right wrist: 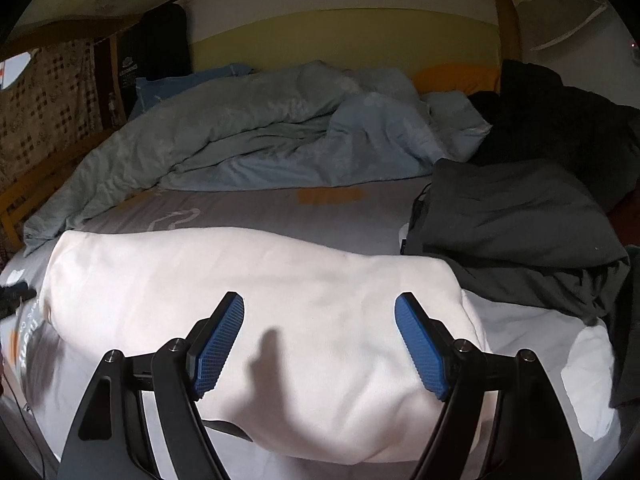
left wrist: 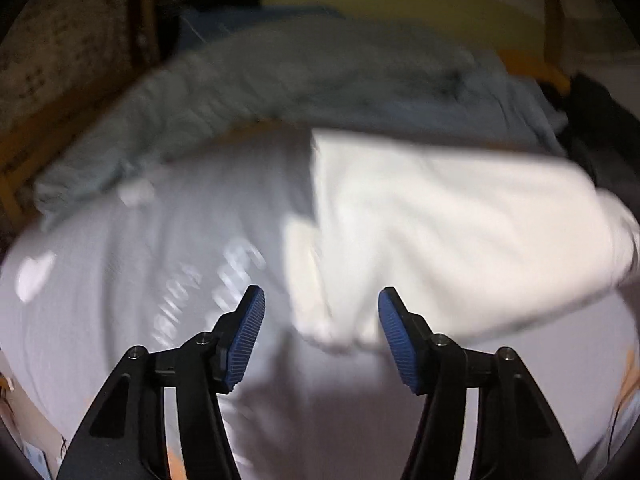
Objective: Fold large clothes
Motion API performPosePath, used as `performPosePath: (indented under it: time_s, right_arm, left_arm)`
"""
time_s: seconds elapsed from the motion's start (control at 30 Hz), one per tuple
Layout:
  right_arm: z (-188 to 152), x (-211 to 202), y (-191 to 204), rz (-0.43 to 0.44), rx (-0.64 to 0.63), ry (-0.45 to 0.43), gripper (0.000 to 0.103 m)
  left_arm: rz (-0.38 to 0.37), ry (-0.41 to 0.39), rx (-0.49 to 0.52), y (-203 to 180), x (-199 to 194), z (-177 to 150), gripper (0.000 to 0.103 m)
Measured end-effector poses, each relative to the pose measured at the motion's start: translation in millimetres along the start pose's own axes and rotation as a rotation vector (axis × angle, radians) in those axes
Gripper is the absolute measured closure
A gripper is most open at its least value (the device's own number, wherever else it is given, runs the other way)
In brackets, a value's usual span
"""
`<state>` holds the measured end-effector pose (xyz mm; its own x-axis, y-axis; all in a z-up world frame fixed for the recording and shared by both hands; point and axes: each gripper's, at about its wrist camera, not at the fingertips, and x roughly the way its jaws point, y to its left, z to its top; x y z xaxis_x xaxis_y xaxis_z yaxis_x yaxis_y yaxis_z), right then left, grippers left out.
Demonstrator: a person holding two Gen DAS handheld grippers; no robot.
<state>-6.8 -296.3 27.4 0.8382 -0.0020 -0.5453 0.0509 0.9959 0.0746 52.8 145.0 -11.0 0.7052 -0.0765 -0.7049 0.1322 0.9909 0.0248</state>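
The folded white garment [right wrist: 256, 304] lies across the near part of the grey bedsheet [right wrist: 256, 204]. Both the left gripper [left wrist: 321, 312] and right gripper [right wrist: 319, 316] stand spread, pinching nothing. A rumpled pale-blue duvet [right wrist: 256, 128] fills the far side; dark clothes [right wrist: 516, 220] are heaped at right, touching the garment's right end.

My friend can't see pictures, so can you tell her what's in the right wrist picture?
A folded white garment lies across a grey bed sheet, right in front of the right gripper, whose blue jaws stand open and hold nothing. A rumpled light blue duvet is bunched behind it, and dark clothes are piled to the right.
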Motion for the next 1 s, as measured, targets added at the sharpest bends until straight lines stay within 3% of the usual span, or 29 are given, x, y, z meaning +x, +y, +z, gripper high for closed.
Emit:
performPosePath:
  time_s: [0.03, 0.13, 0.3, 0.37, 0.4, 0.43, 0.47, 0.5, 0.57, 0.63, 0.7, 0.93, 1.0]
  right_arm:
    - [-0.7, -0.8, 0.1, 0.007, 0.003, 0.004, 0.023]
    - [-2.3, -4.8, 3.5, 0.025, 0.006, 0.013, 0.023]
    - [-4.6, -15.4, 7.2, -0.006, -0.012, -0.014, 0.023]
    - [-6.7, -14.9, 6.0, -0.015, -0.010, -0.005, 0.023]
    - [-7.4, -13.9, 4.2, -0.023, -0.006, 0.000, 0.023]
    - [-7.6, -13.0, 1.9, -0.037, 0.001, 0.001, 0.023]
    - [-7.9, -13.2, -0.8, -0.057, 0.012, -0.003, 0.023]
    - [-7.8, -13.9, -4.2, -0.073, 0.025, -0.008, 0.023]
    - [-7.0, -17.2, -16.8, -0.097, 0.079, -0.016, 0.023]
    - [-5.7, -19.0, -31.5, -0.108, 0.144, -0.017, 0.023]
    - [-4.6, -19.2, -45.2, -0.110, 0.204, -0.011, 0.023]
    - [-6.6, -25.3, -75.0, -0.072, 0.328, 0.006, 0.023]
    - [-11.5, -32.0, -78.9, -0.063, 0.334, 0.005, 0.023]
  left_arm:
    - [0.003, 0.052, 0.021, -3.5, 12.3, -6.8, 0.052]
    - [0.088, 0.153, 0.115, -8.9, 40.9, -18.1, 0.052]
    - [0.024, 0.097, -0.016, 16.6, 37.1, -4.3, 0.060]
    - [0.029, 0.062, -0.018, 16.9, 32.8, 1.3, 0.067]
    - [0.089, 0.035, 0.022, 12.9, 28.6, 5.0, 0.076]
    - [0.170, 0.007, 0.045, 11.6, 24.6, 8.4, 0.102]
    - [0.250, -0.014, 0.032, 19.2, 20.4, 13.1, 0.102]
    - [0.245, -0.018, -0.009, 30.9, 17.5, 16.9, 0.102]
    - [0.144, -0.024, -0.132, 59.1, 7.4, 21.3, 0.102]
    - [0.120, -0.074, -0.169, 71.5, -7.5, 22.0, 0.102]
    - [0.120, -0.117, -0.145, 65.7, -18.2, 20.3, 0.102]
    - [0.017, -0.232, -0.012, 5.8, -36.3, 15.3, 0.102]
    - [-0.052, -0.240, -0.009, -13.0, -38.2, 16.4, 0.100]
